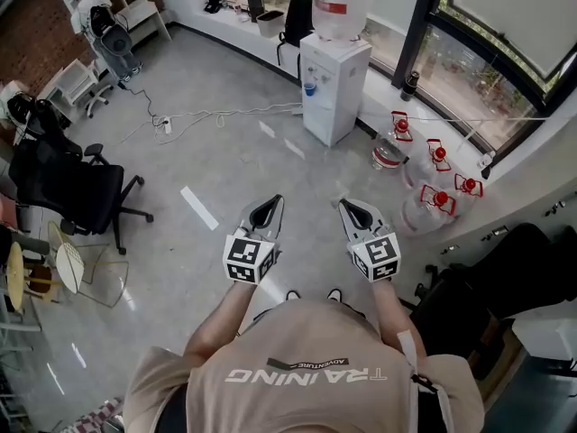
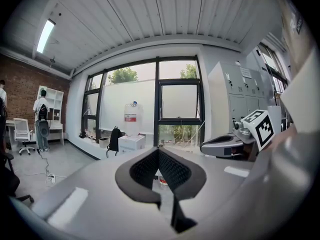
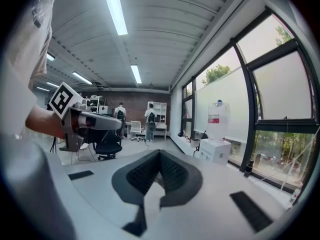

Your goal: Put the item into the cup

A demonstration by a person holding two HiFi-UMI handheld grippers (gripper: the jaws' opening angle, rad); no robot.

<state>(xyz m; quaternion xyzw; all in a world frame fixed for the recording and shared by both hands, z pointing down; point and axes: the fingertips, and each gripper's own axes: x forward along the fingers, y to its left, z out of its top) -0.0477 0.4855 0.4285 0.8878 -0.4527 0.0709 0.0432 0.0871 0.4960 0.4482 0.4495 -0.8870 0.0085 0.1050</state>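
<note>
No cup and no item shows in any view. I hold both grippers out in front of my chest, level, over a grey floor. In the head view the left gripper [image 1: 275, 202] and the right gripper [image 1: 344, 205] sit side by side, a short gap apart, each with its marker cube near my hand. The left gripper [image 2: 158, 152] has its dark ribbed jaws closed tip to tip with nothing between them. The right gripper [image 3: 160, 154] is shut the same way and also holds nothing. Each gripper view catches the other gripper at its edge.
A white water dispenser [image 1: 334, 84] stands ahead by the window wall. Several red-capped water bottles [image 1: 436, 156] stand on the floor to its right. A black office chair [image 1: 72, 183] is at the left. A black backpack [image 1: 297, 16] leans at the sill. People stand far off by shelves [image 3: 150, 116].
</note>
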